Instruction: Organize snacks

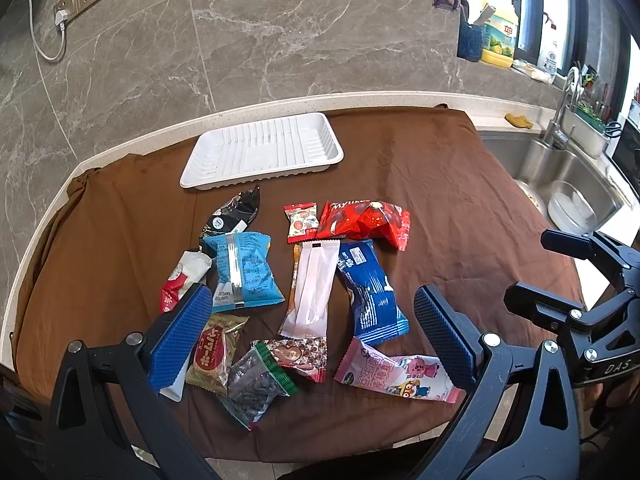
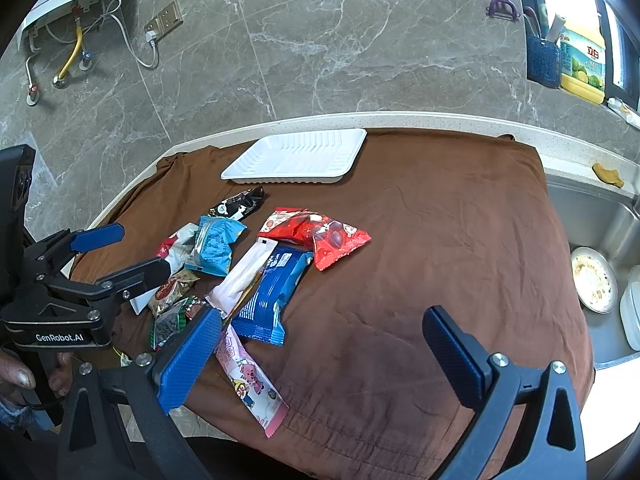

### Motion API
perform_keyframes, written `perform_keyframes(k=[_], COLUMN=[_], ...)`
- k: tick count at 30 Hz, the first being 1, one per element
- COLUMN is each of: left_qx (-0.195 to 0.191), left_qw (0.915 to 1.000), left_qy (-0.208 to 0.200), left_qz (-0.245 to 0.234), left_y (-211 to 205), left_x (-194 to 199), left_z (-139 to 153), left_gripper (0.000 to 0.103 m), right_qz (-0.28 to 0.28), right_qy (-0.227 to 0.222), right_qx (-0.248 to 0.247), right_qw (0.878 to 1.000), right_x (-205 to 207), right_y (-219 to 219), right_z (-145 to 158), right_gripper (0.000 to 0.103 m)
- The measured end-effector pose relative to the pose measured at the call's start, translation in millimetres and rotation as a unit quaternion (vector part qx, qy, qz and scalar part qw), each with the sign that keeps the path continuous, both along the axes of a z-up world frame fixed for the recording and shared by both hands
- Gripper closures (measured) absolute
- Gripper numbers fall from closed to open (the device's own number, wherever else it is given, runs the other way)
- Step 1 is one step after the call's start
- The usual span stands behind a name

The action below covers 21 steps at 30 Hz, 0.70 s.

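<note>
Count: eleven snack packets and one tray point(image 1: 262, 151) on a brown cloth point(image 1: 460, 208).

Tray: white, rectangular, shallow, ribbed plastic, nothing in it. It sits at the far edge of the cloth, apart from the packets.

Packets, all loose in a cluster on the near half of the cloth:
- one black packet point(image 1: 236, 210), crumpled, nearest the tray;
- one light blue packet point(image 1: 244, 272), pillow-shaped, foil seam up;
- one red-and-white packet point(image 1: 182, 280), partly behind the left gripper's finger;
- one small red candy packet point(image 1: 302, 222);
- one glossy red bag point(image 1: 366, 222), creased, touching the candy packet;
- one long white sachet point(image 1: 312, 288);
- one dark blue packet point(image 1: 370, 292), just beside the sachet;
- one gold packet with a red oval point(image 1: 216, 352);
- one clear seed bag point(image 1: 256, 388), green-trimmed;
- one heart-print packet point(image 1: 300, 356), overlapping the seed bag;
- one pink cartoon packet point(image 1: 400, 372), flat, nearest the front edge.

Left gripper point(image 1: 316, 340): jaws spread wide above the near packets, holding nothing. Right gripper point(image 2: 320, 356): jaws likewise spread, holding nothing, over bare cloth right of the cluster. Pads are blue and textured.
</note>
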<state>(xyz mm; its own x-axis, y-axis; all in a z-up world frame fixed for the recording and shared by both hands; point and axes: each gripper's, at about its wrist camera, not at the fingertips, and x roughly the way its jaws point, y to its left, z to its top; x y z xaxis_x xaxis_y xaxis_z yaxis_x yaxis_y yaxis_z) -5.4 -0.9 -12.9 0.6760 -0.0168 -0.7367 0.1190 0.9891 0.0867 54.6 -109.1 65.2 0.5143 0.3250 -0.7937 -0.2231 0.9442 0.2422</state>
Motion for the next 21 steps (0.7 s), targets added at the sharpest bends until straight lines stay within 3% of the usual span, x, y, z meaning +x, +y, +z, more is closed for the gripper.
perform_keyframes(k=[21], left_qx=[-0.006], left_qw=[1.0], left_qy=[-0.003], left_qz=[0.001], left_y=[0.4], left_x=[-0.9], left_z=[-0.9], left_gripper=[0.001], right_qz=[0.0], right_qy=[0.0], right_qx=[0.002], right_qw=[1.0], right_x=[-0.2], right_y=[0.6], right_z=[0.0], right_gripper=[0.0])
